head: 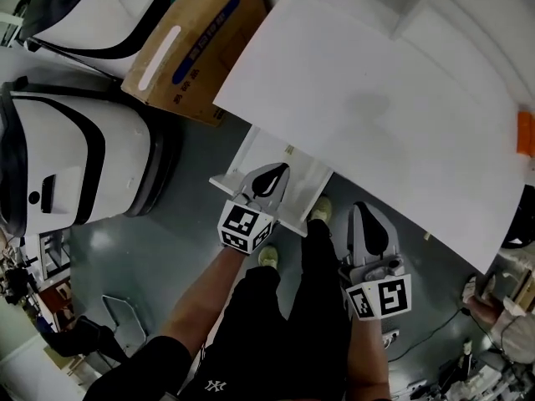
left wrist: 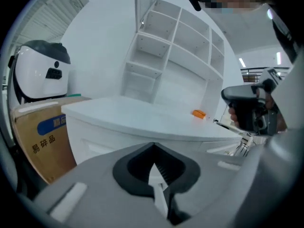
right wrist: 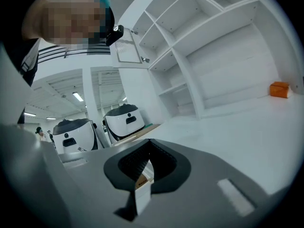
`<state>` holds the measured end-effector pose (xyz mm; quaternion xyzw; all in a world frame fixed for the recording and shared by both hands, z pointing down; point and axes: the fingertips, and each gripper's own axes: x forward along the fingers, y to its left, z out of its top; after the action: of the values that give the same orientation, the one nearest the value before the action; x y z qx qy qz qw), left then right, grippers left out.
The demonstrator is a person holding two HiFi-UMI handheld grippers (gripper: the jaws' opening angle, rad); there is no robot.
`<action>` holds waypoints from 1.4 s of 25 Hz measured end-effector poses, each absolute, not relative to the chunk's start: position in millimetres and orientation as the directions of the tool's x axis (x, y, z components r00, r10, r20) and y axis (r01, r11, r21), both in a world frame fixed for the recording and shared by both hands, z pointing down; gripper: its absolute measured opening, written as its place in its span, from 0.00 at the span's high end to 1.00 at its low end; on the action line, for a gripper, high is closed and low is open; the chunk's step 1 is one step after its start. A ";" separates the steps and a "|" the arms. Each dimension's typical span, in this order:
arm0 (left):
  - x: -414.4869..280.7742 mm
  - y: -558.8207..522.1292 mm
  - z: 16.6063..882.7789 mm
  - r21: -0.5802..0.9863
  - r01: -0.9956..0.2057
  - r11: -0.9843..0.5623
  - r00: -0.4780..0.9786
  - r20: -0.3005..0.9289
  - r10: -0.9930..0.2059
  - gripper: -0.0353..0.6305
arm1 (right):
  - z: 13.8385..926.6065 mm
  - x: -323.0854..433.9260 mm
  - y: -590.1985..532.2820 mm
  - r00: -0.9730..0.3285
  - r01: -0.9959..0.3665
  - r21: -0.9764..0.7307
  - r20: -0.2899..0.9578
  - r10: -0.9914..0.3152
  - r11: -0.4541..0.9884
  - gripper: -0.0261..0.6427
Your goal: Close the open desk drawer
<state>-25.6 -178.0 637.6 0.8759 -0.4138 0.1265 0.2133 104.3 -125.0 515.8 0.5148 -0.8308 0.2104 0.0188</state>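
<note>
The white desk [head: 376,115] fills the upper right of the head view. Its open drawer [head: 311,178] juts out from under the near edge. My left gripper [head: 269,176] hangs over the drawer, at its front panel, jaws shut with nothing in them; whether it touches the panel I cannot tell. My right gripper [head: 366,228] is further right, below the desk edge and apart from the drawer, also shut and empty. In the left gripper view the shut gripper [left wrist: 153,147] points at the desk front [left wrist: 95,141], and the right gripper [left wrist: 247,110] shows at the right. The right gripper view shows that gripper [right wrist: 151,141] above the desk top.
A small orange block [head: 525,132] lies on the desk's far right. A cardboard box [head: 196,40] and two white-and-black machines [head: 67,157] stand left of the desk. A white shelf unit [left wrist: 171,56] rises at the desk's back. The person's shoes [head: 320,210] are below the drawer.
</note>
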 end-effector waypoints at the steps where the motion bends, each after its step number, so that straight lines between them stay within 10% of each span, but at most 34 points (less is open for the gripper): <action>1: -22.8 -174.9 623.6 0.271 -0.770 -0.578 0.637 0.385 -0.668 0.95 | 511.3 103.4 -123.9 -0.469 -0.864 -0.326 0.250 -0.847 0.383 0.93; 35: -9.1 -68.5 243.3 0.287 -0.614 -0.736 0.787 0.147 -0.599 0.95 | 239.7 51.5 -64.9 -0.469 -0.874 -0.188 0.091 -0.878 0.448 0.93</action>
<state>-9.1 -68.5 243.3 0.9313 -0.3256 0.0222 0.1619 51.5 -64.9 239.7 0.5150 -0.8508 0.1043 -0.0098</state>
